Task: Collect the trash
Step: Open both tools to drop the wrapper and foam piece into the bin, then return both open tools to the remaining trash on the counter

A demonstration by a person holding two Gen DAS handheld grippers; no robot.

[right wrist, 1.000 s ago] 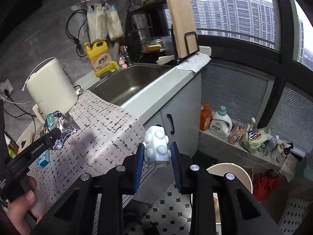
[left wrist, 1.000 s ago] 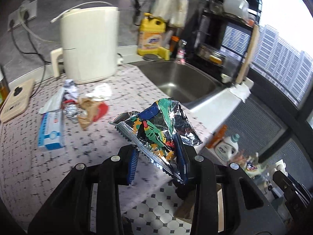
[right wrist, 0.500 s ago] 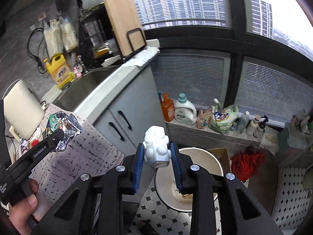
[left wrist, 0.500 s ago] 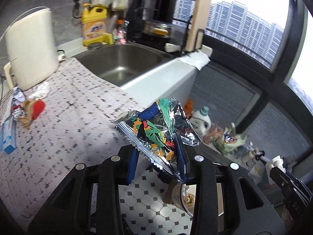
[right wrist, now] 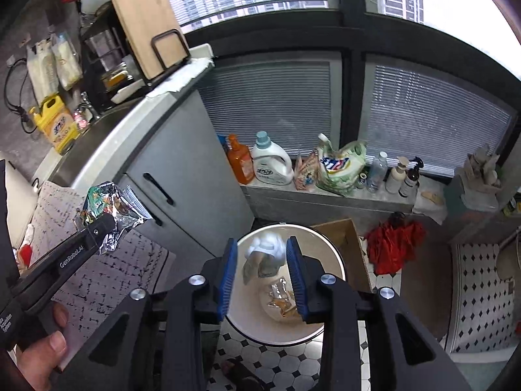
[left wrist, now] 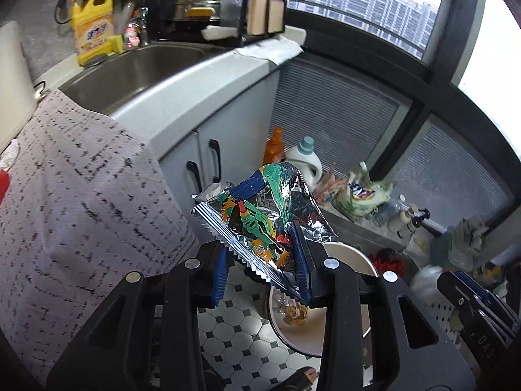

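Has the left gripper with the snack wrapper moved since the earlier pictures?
Yes. The left gripper, shut on the snack wrapper, has swung off the patterned counter, past the sink, and is now over the white bin on the floor.

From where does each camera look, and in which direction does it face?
Left wrist: sits on the left gripper, looks down past the snack wrapper to the bin.
Right wrist: sits on the right gripper, looks down into the bin; a hand shows.
Shared: wrapper, bin, orange bottle.
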